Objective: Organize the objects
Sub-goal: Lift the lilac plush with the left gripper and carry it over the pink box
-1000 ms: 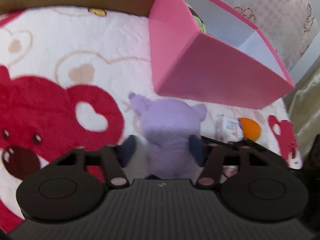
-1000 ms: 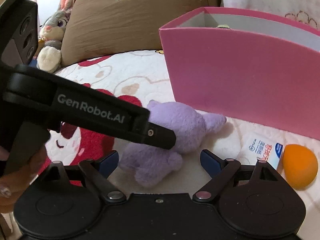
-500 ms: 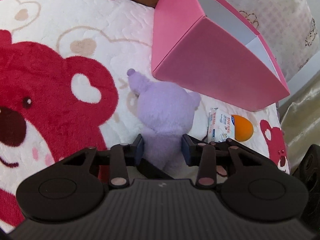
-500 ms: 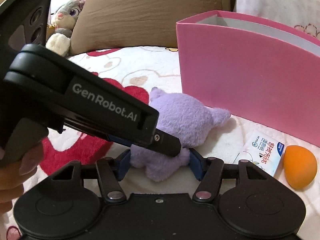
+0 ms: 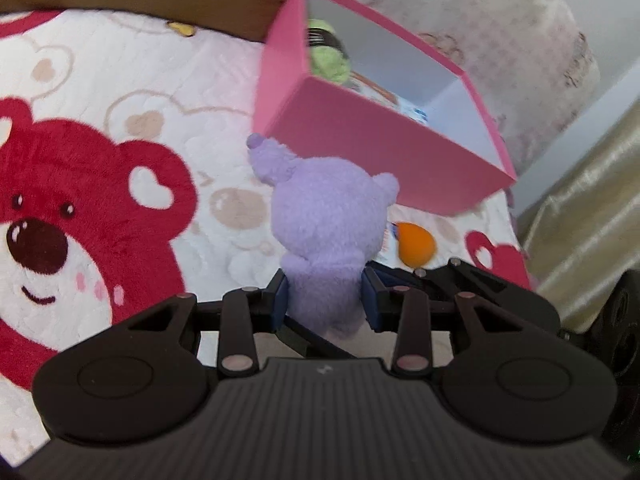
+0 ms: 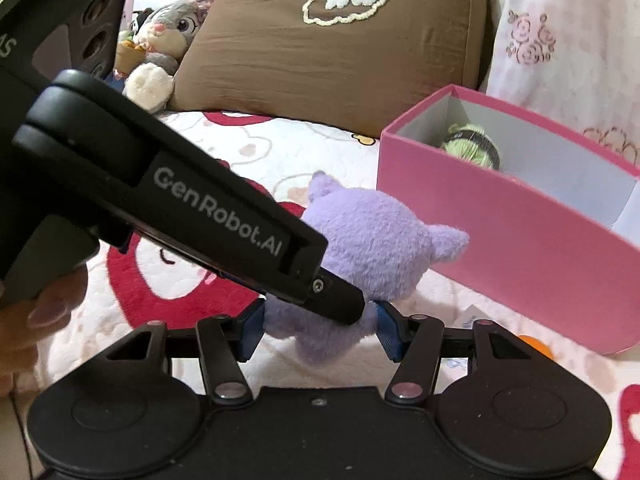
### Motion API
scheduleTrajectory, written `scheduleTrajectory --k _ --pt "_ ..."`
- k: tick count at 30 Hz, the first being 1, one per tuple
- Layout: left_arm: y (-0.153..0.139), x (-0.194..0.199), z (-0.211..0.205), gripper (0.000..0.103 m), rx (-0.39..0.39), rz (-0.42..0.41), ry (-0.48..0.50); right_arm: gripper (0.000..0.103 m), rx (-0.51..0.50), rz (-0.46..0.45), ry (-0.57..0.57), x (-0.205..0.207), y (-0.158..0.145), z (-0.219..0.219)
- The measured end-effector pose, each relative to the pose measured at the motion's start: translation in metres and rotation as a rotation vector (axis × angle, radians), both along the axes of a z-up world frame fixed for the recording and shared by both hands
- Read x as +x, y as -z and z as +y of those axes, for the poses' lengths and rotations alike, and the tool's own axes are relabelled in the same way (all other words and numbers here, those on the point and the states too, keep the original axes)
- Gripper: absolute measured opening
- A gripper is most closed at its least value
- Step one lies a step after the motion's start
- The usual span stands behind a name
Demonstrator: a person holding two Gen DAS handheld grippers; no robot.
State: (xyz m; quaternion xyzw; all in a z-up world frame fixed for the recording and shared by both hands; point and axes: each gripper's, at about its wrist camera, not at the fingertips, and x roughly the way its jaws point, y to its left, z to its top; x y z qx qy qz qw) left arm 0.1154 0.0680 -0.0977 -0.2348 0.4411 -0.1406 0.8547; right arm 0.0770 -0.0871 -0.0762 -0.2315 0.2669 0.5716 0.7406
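A purple plush toy (image 5: 328, 216) hangs just above the bed, gripped low on its body by both grippers. My left gripper (image 5: 325, 300) is shut on it, blue pads pressed into its sides. My right gripper (image 6: 320, 328) also presses its pads into the toy's lower body (image 6: 372, 232), its jaws still closing. One black finger (image 6: 340, 304) of the left gripper crosses the right wrist view and rests against the toy. Right behind it stands the open pink box (image 5: 360, 140) (image 6: 500, 232), with a green yarn ball (image 5: 328, 60) (image 6: 472, 148) and a printed packet inside.
An orange egg-shaped object (image 5: 416, 244) lies beside a white packet (image 5: 386, 240) below the box's front. The red bear blanket (image 5: 80, 208) covers the bed. A brown pillow (image 6: 328, 48) and a grey rabbit plush (image 6: 168, 32) sit at the back. A hand (image 6: 40, 308) holds the left gripper.
Both grippers closed onto the purple plush toy and rose with it off the blanket. The box's inside has come into view.
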Motion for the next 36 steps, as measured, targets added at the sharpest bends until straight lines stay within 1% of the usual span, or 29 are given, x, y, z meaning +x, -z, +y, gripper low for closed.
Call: scheduleTrajectory --k 1,4,9,14,17,20,24,30,36 --pt "-0.006 -0.002 -0.001 0.036 -0.005 -0.001 0.012 0.062 -0.001 -0.005 0.000 0.001 -0.005 -0.007" --pt "-0.021 -0.005 -0.005 0.036 -0.013 0.001 0.045 0.062 -0.007 -0.018 0.000 0.003 -0.026 -0.008" --pt "-0.046 -0.017 -0.025 0.036 0.066 -0.024 0.123 0.062 -0.012 0.017 0.013 -0.001 -0.049 -0.024" --pt "-0.062 -0.029 -0.039 0.036 0.086 -0.045 0.169 0.062 -0.018 0.020 0.022 -0.003 -0.066 -0.041" --pt "-0.071 -0.036 -0.047 0.036 0.075 -0.054 0.193 0.062 -0.023 0.016 0.030 -0.006 -0.076 -0.052" --pt "-0.081 -0.041 -0.053 0.036 0.064 -0.072 0.212 0.062 -0.016 -0.007 0.037 -0.007 -0.085 -0.061" --pt "-0.094 -0.046 -0.064 0.036 0.081 -0.098 0.238 0.062 -0.004 -0.012 0.047 -0.008 -0.098 -0.073" --pt "-0.116 -0.040 -0.075 0.036 0.095 -0.128 0.270 0.062 0.026 -0.027 0.057 0.006 -0.117 -0.078" --pt "-0.143 -0.012 -0.088 0.036 0.110 -0.134 0.305 0.062 0.051 -0.021 0.084 0.031 -0.137 -0.073"
